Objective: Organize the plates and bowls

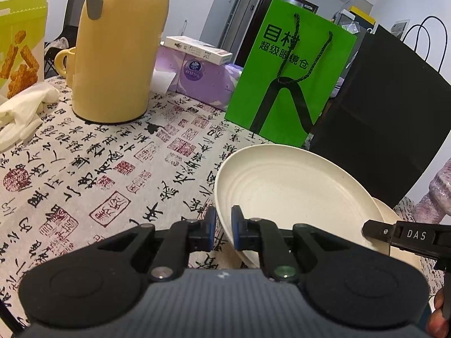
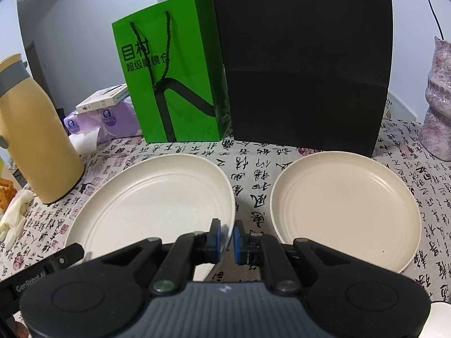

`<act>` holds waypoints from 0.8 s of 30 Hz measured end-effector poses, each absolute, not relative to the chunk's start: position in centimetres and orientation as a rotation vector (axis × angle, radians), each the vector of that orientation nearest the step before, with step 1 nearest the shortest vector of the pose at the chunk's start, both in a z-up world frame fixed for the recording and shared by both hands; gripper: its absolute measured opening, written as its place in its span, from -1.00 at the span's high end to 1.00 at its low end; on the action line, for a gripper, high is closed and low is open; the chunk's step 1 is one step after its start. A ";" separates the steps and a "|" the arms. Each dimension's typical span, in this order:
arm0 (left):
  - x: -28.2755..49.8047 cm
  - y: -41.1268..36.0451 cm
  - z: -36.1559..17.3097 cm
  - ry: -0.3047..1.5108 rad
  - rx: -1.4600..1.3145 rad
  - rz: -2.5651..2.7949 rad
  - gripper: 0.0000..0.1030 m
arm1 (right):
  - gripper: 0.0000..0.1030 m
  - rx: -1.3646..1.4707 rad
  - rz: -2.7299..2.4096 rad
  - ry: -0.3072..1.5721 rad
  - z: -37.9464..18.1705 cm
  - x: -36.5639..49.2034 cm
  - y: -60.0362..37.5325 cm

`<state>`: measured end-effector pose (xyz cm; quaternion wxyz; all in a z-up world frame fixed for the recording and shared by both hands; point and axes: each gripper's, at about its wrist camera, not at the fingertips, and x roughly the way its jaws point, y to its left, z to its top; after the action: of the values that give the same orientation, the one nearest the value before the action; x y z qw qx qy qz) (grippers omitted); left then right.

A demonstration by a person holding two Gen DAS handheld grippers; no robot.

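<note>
Both the left gripper [image 1: 223, 229] and right gripper [image 2: 226, 242] pinched opposite rims of the tilted cream round plastic plate [image 2: 157, 205], not yet stacked on the matching second plate [image 2: 346, 211] lying just right of the right claw.

A lived-in home dining table: a calligraphy-print tablecloth [image 1: 84, 169] carries a yellow thermos jug [image 1: 118, 56] at ten o'clock and purple tissue packs [image 1: 197, 79] at twelve. A green shopping bag [image 2: 172, 84] stands behind, with an interior doorway [image 1: 270, 14] beyond.
</note>
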<state>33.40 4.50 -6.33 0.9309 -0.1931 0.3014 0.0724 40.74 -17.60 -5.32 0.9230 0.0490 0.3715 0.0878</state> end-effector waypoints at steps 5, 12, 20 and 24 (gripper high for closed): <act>33.0 4.5 -6.2 0.600 -0.403 0.141 0.78 | 0.83 0.096 0.179 0.745 -4.9 39.9 -17.8; 32.2 4.5 -5.4 0.565 -0.413 0.136 0.77 | 0.83 0.104 0.178 0.714 -4.1 39.0 -17.9; 31.4 4.9 -4.0 0.539 -0.452 0.115 0.77 | 0.83 0.132 0.177 0.684 -3.1 38.2 -18.3; 31.0 4.9 -3.3 0.529 -0.463 0.125 0.77 | 0.83 0.128 0.182 0.665 -2.6 37.6 -18.3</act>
<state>30.97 4.89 -3.32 0.9370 -0.2264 0.2590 0.0612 37.59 -18.29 -2.60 0.9392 0.0627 0.3257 0.0891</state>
